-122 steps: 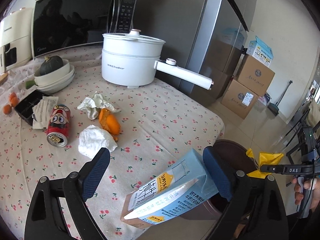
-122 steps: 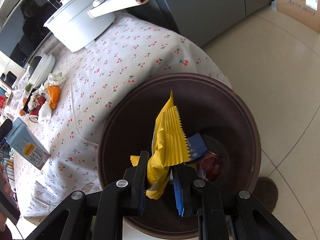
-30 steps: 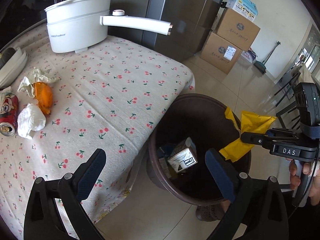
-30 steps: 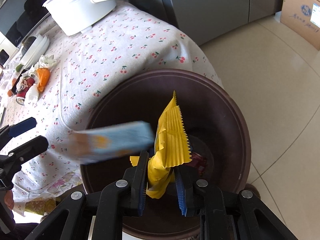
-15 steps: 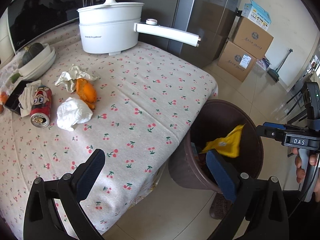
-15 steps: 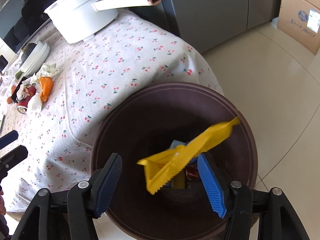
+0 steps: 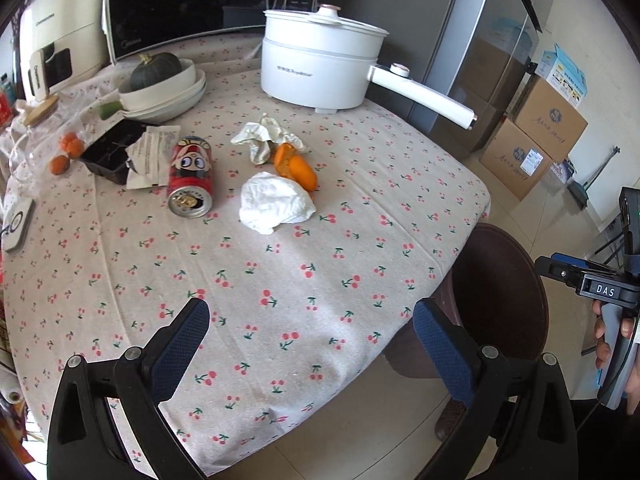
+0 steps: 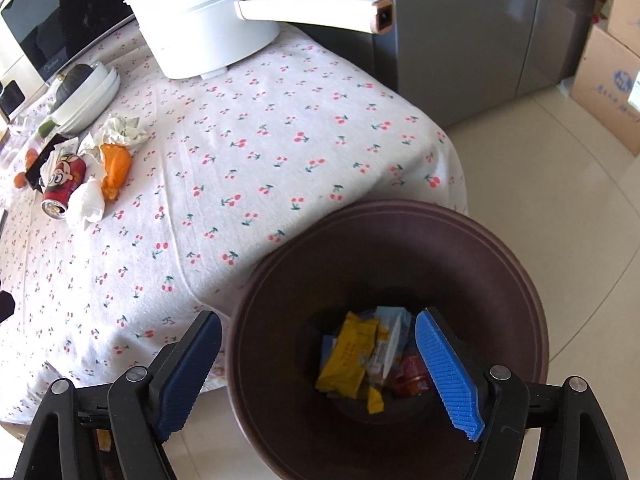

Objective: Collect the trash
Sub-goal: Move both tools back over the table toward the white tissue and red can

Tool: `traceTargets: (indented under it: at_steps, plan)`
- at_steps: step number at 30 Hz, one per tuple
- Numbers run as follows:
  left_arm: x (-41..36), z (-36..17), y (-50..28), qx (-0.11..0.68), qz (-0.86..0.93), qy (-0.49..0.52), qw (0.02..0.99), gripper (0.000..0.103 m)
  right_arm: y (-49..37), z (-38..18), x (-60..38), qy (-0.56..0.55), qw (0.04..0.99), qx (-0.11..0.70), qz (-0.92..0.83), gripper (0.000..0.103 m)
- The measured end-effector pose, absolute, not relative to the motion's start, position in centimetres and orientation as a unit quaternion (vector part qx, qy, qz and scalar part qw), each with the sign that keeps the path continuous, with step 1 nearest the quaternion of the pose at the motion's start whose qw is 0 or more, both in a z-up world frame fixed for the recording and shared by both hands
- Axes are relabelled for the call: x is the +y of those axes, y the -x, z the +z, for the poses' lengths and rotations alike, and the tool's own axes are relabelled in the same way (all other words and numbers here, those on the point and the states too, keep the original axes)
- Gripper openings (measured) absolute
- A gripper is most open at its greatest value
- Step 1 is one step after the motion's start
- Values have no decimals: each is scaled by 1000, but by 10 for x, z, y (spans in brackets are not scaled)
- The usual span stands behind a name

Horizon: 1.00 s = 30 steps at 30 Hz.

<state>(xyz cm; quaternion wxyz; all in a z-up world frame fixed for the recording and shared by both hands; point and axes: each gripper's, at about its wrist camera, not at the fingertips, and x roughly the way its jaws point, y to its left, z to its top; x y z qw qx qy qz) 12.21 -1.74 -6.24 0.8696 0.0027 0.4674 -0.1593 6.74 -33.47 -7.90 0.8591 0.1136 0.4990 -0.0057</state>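
Over the round brown bin (image 8: 532,292) hangs the right gripper (image 8: 320,360), its ribbed blue pads spread wide and holding nothing. Down at the bin's bottom lie a yellow wrapper (image 8: 346,360), a pale blue carton (image 8: 394,336) and something red (image 8: 412,374), loosely piled. The bin stands on pale glossy floor tiles just beside the table's rounded corner, its rim close under the hanging edge of the cherry-print tablecloth (image 8: 280,152).

From the left wrist view, the left gripper (image 7: 312,344) is also released, dark blue pads far apart above the near edge of the cloth, with a broad bare stretch of fabric between it and the remaining trash (all of it bunched toward the middle of the table). That cluster holds a crumpled white tissue (image 7: 274,204), an orange wrapper (image 7: 296,166) touching it, a wadded cream paper (image 7: 266,138) just behind, and a red cartoon can (image 7: 190,178) lying on its side with its open end toward the camera. Beside the can sit a black plastic tray (image 7: 110,152) and folded paper packets (image 7: 150,156). A smooth white electric pot (image 7: 320,64) stands further back, its long handle jutting past the table edge toward the grey fridge (image 7: 480,40). Cardboard boxes (image 7: 532,140) are stacked on the floor beyond.
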Motion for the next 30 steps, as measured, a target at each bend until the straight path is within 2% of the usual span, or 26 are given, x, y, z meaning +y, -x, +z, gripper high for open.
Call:
traceTargets:
  at_steps: [17,30]
  plan:
    - [68,-72,-124,492,-63,14,868,103,-111,-69,-255,-83,865,494,29,88]
    - [127,-90,-131,519,10,41,854,103,-162,-90,-136,-23,862,499,86,89]
